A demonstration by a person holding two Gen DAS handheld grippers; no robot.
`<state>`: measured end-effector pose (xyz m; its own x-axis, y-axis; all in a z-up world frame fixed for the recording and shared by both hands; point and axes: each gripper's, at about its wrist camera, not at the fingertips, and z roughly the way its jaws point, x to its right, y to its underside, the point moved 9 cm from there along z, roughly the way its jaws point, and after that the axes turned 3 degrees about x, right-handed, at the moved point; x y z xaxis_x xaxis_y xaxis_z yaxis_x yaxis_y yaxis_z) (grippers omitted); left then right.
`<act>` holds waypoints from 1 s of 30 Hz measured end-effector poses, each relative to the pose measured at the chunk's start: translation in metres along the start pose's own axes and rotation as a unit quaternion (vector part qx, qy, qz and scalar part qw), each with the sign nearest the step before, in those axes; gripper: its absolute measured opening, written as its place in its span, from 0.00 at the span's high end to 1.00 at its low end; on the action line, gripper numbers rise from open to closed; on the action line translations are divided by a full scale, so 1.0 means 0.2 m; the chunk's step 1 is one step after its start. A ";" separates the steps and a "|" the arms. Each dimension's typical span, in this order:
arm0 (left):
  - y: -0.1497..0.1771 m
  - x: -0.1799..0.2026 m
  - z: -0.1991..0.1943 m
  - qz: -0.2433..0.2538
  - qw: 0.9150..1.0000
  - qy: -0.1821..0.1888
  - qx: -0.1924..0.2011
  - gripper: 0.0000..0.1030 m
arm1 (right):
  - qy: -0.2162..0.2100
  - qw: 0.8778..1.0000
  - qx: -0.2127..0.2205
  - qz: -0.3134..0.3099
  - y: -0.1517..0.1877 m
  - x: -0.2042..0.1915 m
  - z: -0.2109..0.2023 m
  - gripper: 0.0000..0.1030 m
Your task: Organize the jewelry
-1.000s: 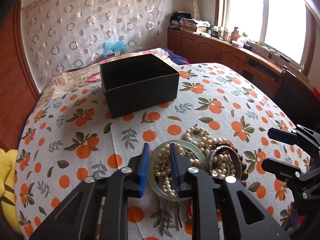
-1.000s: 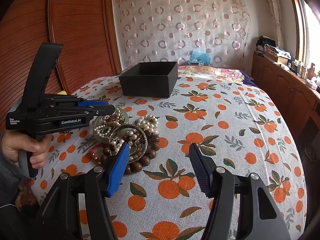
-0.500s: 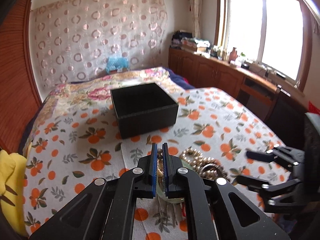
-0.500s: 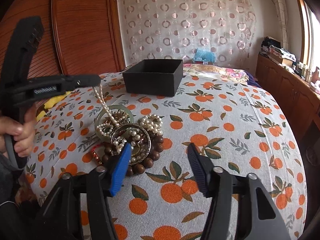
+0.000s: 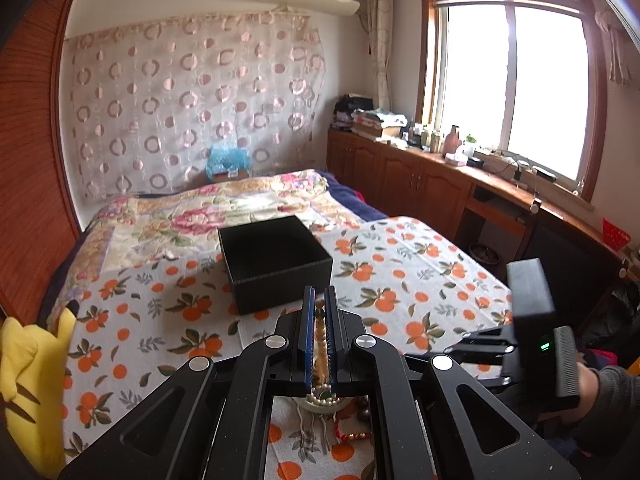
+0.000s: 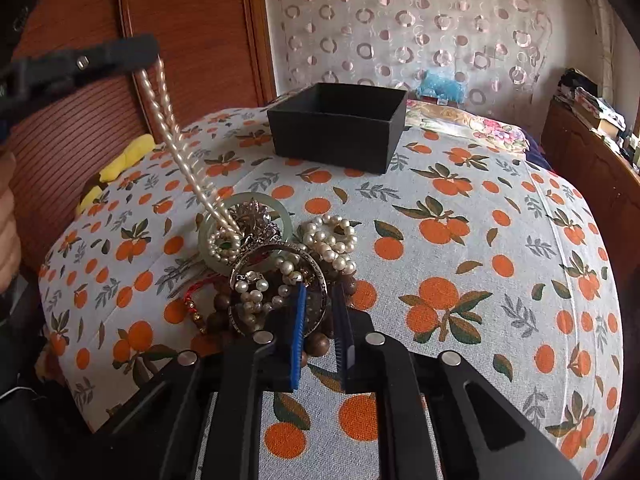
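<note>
A pile of jewelry lies on the orange-print cloth (image 6: 460, 208): a green jade bangle (image 6: 208, 236), a metal bangle (image 6: 320, 304), pearl bracelets (image 6: 332, 240) and brown wooden beads (image 6: 316, 346). My left gripper (image 5: 319, 320) is shut on a pearl necklace (image 6: 176, 136) and holds it high, its lower end still in the pile. My right gripper (image 6: 320, 320) has closed around the metal bangle's near rim. An open black box (image 6: 338, 128) stands behind the pile; it also shows in the left wrist view (image 5: 276, 262).
A yellow plush toy (image 5: 28, 380) lies at the bed's left edge. A wooden panel wall (image 6: 72, 92) is on the left. Wooden cabinets (image 5: 420, 184) with clutter run under the window on the right.
My left gripper closed on the pearl necklace and lifted it up from the pile. My right gripper moved forward to the pile and narrowed around the metal bangle.
</note>
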<state>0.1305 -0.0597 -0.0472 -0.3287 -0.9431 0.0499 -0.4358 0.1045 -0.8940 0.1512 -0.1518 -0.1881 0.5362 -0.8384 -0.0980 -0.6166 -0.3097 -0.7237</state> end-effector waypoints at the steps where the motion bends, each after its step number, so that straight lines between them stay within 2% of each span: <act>1: -0.01 0.00 -0.01 0.001 1.000 0.000 0.002 0.96 | 0.001 1.000 -0.004 -0.003 0.00 0.00 0.01 0.87; 5: -0.05 -0.01 -0.03 0.003 1.000 -0.005 0.011 0.96 | 0.008 1.000 -0.009 -0.016 -0.01 0.00 0.02 0.96; 30: -0.16 -0.06 -0.07 0.002 0.999 -0.018 0.035 0.96 | 0.010 0.998 0.045 -0.042 -0.18 0.03 -0.16 0.97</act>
<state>0.1356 -0.0474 -0.0135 -0.2994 -0.9536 0.0317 -0.3750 0.0870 -0.9229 0.1584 -0.1589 -0.1410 0.5720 -0.8200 -0.0216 -0.5149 -0.3383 -0.7877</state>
